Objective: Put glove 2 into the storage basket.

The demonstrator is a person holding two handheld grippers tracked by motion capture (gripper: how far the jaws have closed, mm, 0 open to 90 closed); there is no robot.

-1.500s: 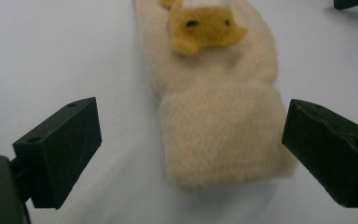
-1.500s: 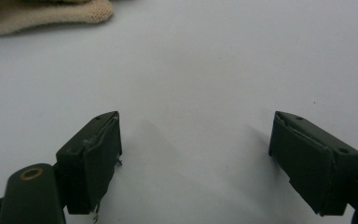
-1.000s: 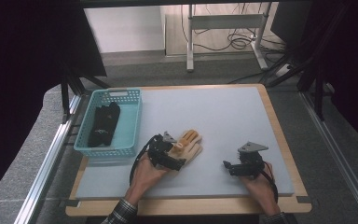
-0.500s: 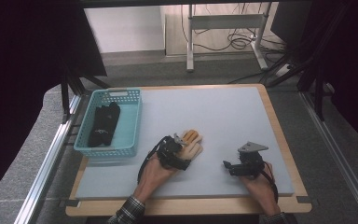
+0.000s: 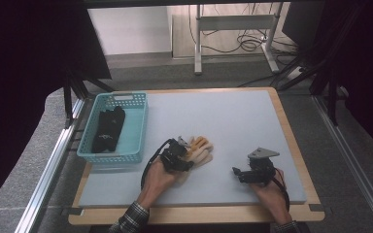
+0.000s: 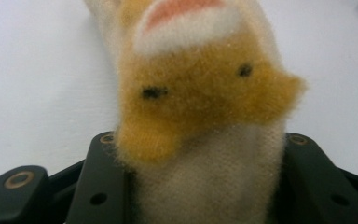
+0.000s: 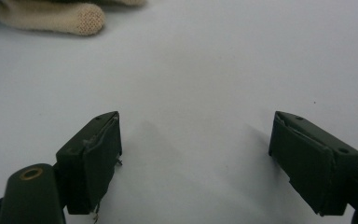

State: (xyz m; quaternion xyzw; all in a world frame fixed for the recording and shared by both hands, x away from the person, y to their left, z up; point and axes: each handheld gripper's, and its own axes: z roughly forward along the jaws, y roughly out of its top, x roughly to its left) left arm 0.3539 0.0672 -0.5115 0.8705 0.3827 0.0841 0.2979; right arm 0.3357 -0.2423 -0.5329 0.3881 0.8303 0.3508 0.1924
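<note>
The cream and orange glove (image 6: 200,121) is lying on the pale grey mat (image 5: 233,121), and its cuff end is sitting between the two jaws of the left gripper (image 5: 177,156). In the left gripper view the jaws are pressing on the knitted cloth from both sides, so the gripper is holding the glove; its jaws have just been closing on it. The glove's fingers are stretching away from the jaws, ahead of them, and their tips are being cut off by the top edge of that view. The close part of the glove is blurred (the two dark marks on the orange patch are hard to make out). In the high view the person's left hand (image 5: 158,179) is covering the back of the gripper, and the gripper is hiding the cuff.

The right gripper (image 7: 196,158) is resting low over the mat, well apart from the glove, with its jaws standing wide and nothing between them. Far ahead of its left jaw, one cream glove fingertip is showing at the top corner, the rest being cut off.

Beyond the left gripper, on its far left side, a blue basket (image 5: 126,154) is holding dark gloves (image 5: 108,128); how many are lying there I cannot tell.
</note>
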